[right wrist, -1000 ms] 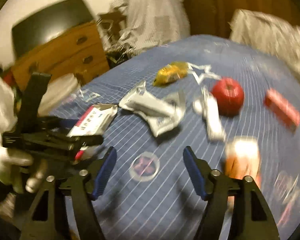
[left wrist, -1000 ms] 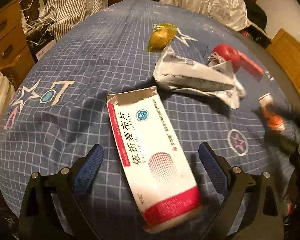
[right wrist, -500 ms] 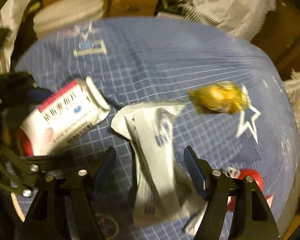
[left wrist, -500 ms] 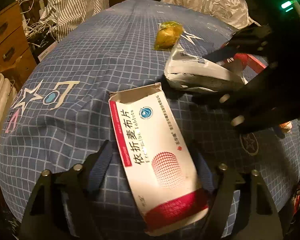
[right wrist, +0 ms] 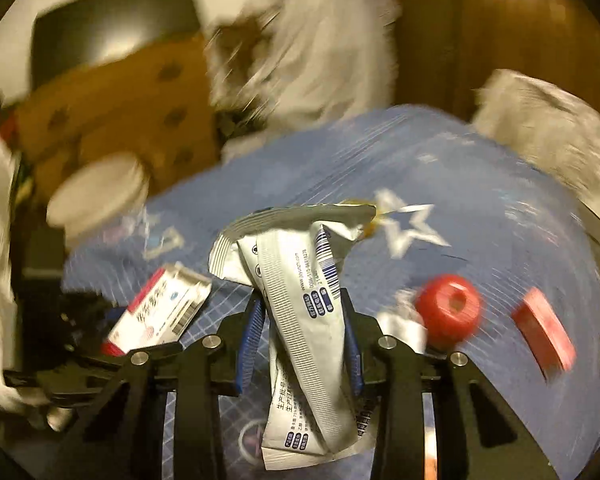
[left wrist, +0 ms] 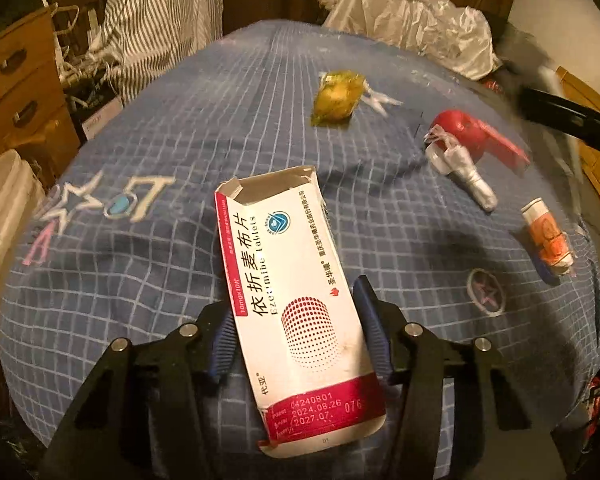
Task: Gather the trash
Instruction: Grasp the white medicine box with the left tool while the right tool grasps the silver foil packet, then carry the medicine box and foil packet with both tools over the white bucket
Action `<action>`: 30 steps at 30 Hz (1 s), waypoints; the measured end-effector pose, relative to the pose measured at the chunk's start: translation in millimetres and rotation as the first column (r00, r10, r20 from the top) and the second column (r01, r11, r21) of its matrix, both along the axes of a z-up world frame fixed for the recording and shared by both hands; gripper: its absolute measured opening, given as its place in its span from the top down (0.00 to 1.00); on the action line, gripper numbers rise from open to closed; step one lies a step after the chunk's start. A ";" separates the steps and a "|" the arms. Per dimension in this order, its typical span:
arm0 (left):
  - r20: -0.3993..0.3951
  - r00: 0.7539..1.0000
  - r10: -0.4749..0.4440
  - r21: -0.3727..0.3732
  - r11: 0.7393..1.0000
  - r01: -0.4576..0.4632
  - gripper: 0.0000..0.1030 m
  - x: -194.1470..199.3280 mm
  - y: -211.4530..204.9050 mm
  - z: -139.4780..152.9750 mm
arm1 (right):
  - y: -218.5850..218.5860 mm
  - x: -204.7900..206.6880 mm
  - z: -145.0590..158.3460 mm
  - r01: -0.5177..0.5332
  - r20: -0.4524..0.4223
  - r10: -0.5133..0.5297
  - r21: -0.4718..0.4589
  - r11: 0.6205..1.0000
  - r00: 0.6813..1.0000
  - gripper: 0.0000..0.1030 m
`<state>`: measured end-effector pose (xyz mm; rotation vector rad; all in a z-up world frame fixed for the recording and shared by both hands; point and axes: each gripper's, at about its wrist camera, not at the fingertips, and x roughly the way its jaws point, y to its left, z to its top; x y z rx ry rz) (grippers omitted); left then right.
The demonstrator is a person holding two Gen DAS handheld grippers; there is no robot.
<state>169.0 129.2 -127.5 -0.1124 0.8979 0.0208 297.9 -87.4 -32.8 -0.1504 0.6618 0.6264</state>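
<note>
My left gripper [left wrist: 296, 336] is shut on a white and red medicine box [left wrist: 288, 280] with a torn open far end, on the blue checked cloth [left wrist: 180, 160]. My right gripper [right wrist: 300, 336] is shut on a crumpled silver foil wrapper [right wrist: 300, 300] and holds it above the cloth. The box also shows in the right wrist view [right wrist: 160, 308], between the left gripper's fingers. A yellow wrapper [left wrist: 338, 96], a red round object [left wrist: 460, 132], a white crumpled wrapper [left wrist: 464, 172] and an orange and white packet [left wrist: 548, 236] lie on the cloth.
A red flat box [right wrist: 544, 332] lies right of the red round object. A white plastic bag [left wrist: 412, 20] sits at the cloth's far edge. A wooden drawer chest [left wrist: 16, 92] and striped fabric [left wrist: 156, 20] stand at the left. The right wrist view is blurred by motion.
My left gripper closed on the medicine box. My right gripper closed on the silver wrapper and lifted it off the cloth, away to the right.
</note>
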 end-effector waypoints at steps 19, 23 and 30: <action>0.399 0.900 -0.177 0.085 0.984 0.155 0.50 -67.5 -105.9 108.5 | -96.8 -167.5 16.0 0.425 0.282 -0.476 0.224 0.877 0.833 0.64; 0.428 0.878 -0.214 0.110 0.977 0.184 0.50 -80.1 -122.1 114.7 | -102.5 -188.9 24.0 0.442 0.305 -0.497 0.233 0.866 0.812 0.64; 0.443 0.867 -0.229 0.115 0.973 0.199 0.50 -89.2 -133.5 119.6 | -106.7 -208.6 31.0 0.461 0.305 -0.517 0.240 0.854 0.799 0.64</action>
